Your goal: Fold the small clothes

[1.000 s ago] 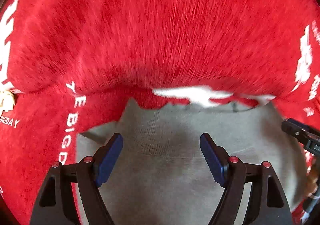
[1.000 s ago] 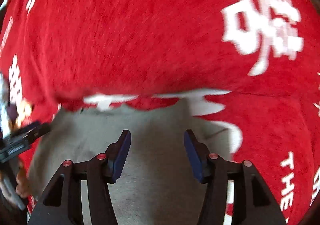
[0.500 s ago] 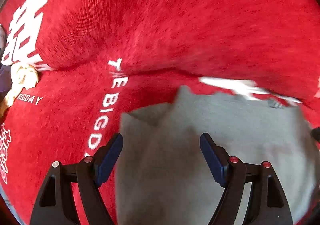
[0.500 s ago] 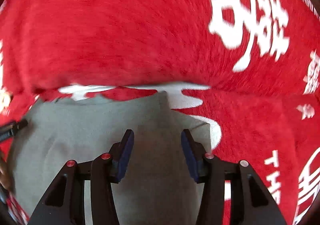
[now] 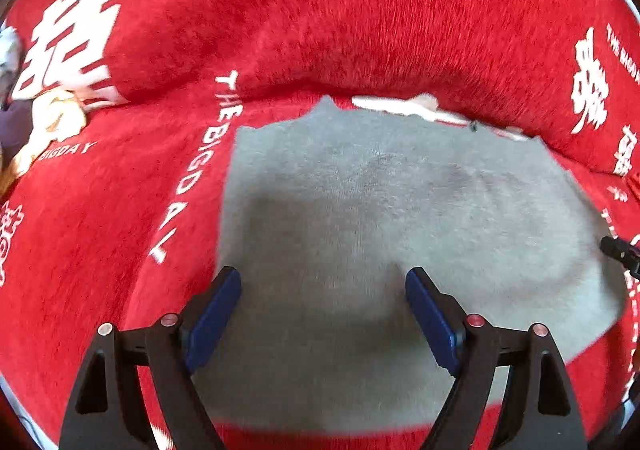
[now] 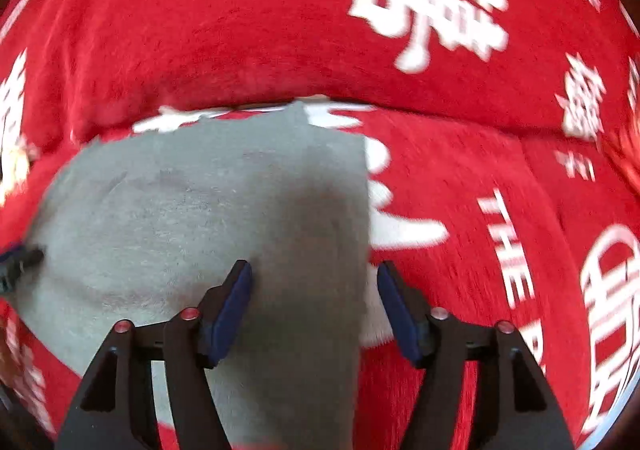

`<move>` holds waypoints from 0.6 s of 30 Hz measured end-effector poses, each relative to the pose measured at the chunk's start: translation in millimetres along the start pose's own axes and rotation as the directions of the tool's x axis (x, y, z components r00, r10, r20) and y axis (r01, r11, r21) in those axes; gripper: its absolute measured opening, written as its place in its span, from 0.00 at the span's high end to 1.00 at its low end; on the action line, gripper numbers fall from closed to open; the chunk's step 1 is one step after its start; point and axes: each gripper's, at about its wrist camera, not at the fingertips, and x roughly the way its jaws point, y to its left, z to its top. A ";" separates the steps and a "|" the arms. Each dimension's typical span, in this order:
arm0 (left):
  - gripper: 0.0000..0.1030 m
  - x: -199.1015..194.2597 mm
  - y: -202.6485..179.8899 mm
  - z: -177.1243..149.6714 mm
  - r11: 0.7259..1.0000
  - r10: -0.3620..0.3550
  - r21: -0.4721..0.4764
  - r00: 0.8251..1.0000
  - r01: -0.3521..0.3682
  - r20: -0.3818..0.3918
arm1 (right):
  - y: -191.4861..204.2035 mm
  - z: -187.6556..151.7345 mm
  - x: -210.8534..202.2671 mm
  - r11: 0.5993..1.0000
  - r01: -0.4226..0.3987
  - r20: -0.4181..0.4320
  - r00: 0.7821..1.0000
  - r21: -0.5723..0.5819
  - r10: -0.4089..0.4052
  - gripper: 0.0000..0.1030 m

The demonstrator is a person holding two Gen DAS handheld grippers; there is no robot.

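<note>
While both pairs of blue pads stand apart and hold nothing, the left gripper (image 5: 322,312) sits low in the frame over the grey garment (image 5: 384,218), and the right gripper (image 6: 314,308) straddles that garment's right edge (image 6: 224,210). The garment lies flat at mid-frame on the red blanket (image 5: 360,18) with white lettering. At the far left edge, a pale, blurred bundle (image 5: 52,118), possibly more clothes.

Soft, matt grey knit garment (image 5: 400,218) between and ahead of the jaws, faintly fuzzy. Beneath it, plush red blanket (image 5: 320,10), long shaggy nap, white printed lettering. Matt black plastic gripper arms; blue rubbery-looking pads (image 6: 234,306), dull sheen.
</note>
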 end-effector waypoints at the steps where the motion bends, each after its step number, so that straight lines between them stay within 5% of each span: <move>1: 0.17 -7.6 0.5 -4.7 1.000 0.000 -0.005 1.000 0.000 0.011 | 0.2 -1.5 -6.4 1.000 -0.013 0.008 1.000 0.007 0.013 0.33; 5: 0.17 -24.2 15.4 -22.6 0.996 -0.010 -0.094 1.000 0.013 0.030 | 30.4 -25.1 -32.4 0.995 -0.010 0.065 0.998 -0.102 0.016 0.33; 8: 0.17 -26.5 20.0 -36.0 0.986 -0.084 -0.145 0.996 0.086 0.022 | 53.1 -44.9 -29.5 0.985 -0.014 0.061 0.998 -0.170 0.025 0.33; 13: 0.17 -13.2 14.6 -53.7 0.997 -0.034 -0.074 0.999 0.032 -0.034 | 41.8 -69.7 -15.4 0.990 -0.033 0.046 0.998 -0.138 0.039 0.31; 18: 0.17 -24.9 0.6 -64.5 0.999 0.030 0.014 1.000 -0.030 -0.008 | 28.5 -80.8 -26.9 0.990 -0.026 0.042 0.999 -0.137 0.032 0.31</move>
